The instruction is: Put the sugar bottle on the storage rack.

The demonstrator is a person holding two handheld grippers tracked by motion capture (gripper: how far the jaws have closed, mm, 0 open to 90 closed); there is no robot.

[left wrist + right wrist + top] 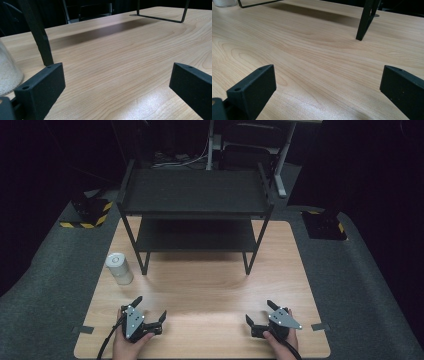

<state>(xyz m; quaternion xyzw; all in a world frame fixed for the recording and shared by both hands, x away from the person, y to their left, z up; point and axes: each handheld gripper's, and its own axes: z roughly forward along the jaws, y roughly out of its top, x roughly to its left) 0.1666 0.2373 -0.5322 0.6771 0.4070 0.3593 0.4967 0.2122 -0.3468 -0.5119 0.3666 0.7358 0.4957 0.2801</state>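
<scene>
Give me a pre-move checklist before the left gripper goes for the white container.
1. Left gripper jaws open, nothing between them: ok.
2. Right gripper jaws open, nothing between them: ok.
3. White container upright on the table, left of the black rack: ok.
4. Path from left gripper to container free of things: ok.
5. Container stands apart from the rack leg: ok, though close.
6. Container lid seated firmly: cannot tell.
</scene>
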